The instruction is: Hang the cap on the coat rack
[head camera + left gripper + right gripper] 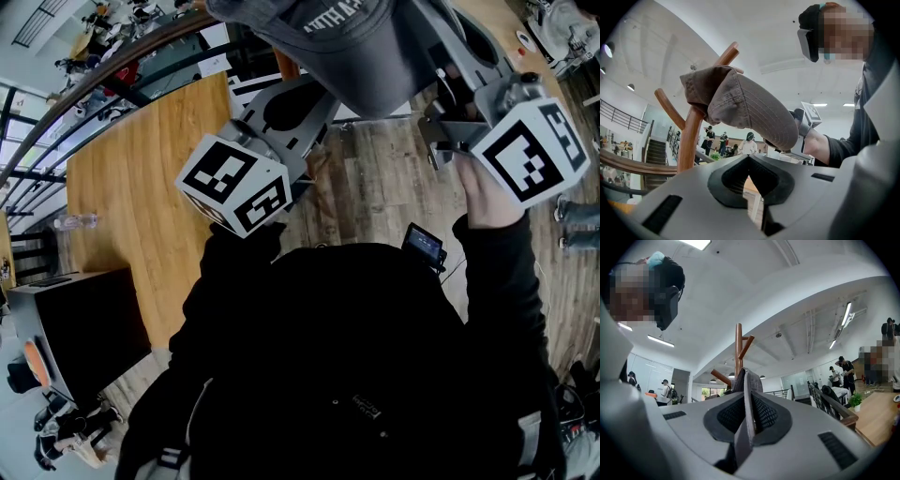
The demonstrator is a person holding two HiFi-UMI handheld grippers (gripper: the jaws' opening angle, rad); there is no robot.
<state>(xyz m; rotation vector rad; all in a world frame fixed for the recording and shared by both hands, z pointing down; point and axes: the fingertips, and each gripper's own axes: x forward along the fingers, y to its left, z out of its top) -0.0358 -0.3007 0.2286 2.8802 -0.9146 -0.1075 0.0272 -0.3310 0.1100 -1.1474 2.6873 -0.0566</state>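
Pinching: the right gripper (747,405) has its jaws pressed on the brim of the cap (746,380), edge-on, so the crown can be steered.
Waiting: the left gripper (749,159) is pressed together, empty, below the cap.
Cap: crown draped against a peg of the coat rack (688,140), brim not yet let go; it looks nearly hung.

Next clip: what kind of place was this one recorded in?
Probably an open, multi-level office or shared workspace. There is a staircase with railings, a long wooden table, strip ceiling lights, and several people standing about in the background.
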